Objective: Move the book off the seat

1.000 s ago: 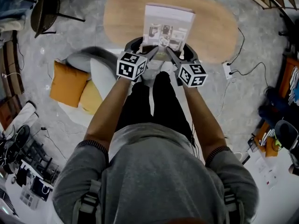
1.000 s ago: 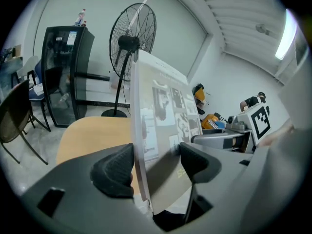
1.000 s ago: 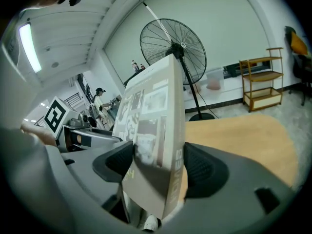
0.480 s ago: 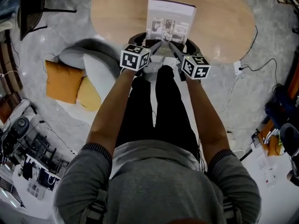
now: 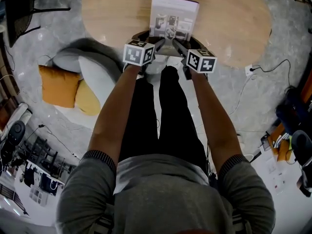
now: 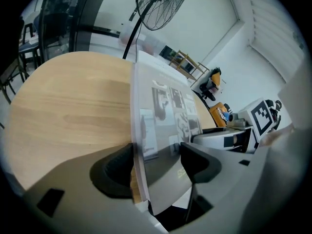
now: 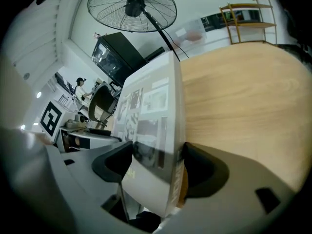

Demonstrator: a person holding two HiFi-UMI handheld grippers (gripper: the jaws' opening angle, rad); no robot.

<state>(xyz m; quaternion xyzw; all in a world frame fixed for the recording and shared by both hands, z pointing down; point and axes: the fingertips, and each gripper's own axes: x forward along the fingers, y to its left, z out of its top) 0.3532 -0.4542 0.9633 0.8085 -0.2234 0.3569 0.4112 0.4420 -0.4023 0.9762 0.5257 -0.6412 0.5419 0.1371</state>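
The book (image 5: 174,16), white with grey pictures on its cover, hangs over the near edge of the oval wooden table (image 5: 107,9). Both grippers hold it by its near end. My left gripper (image 5: 161,42) is shut on its left corner, and in the left gripper view the book (image 6: 161,116) stands between the dark pads (image 6: 114,172). My right gripper (image 5: 178,44) is shut on the right corner, with the book (image 7: 151,106) pressed between its pads (image 7: 202,172). A dark round seat rim (image 5: 140,34) shows just below the book.
A grey chair (image 5: 95,72) with orange (image 5: 58,86) and yellow (image 5: 87,99) cushions stands at the left. A power strip with cables (image 5: 251,68) lies on the floor at the right. A standing fan (image 7: 131,6) rises beyond the table. The person's legs (image 5: 161,116) are below the grippers.
Both grippers have carried the book a little farther over the table top. Both grips look the same as before.
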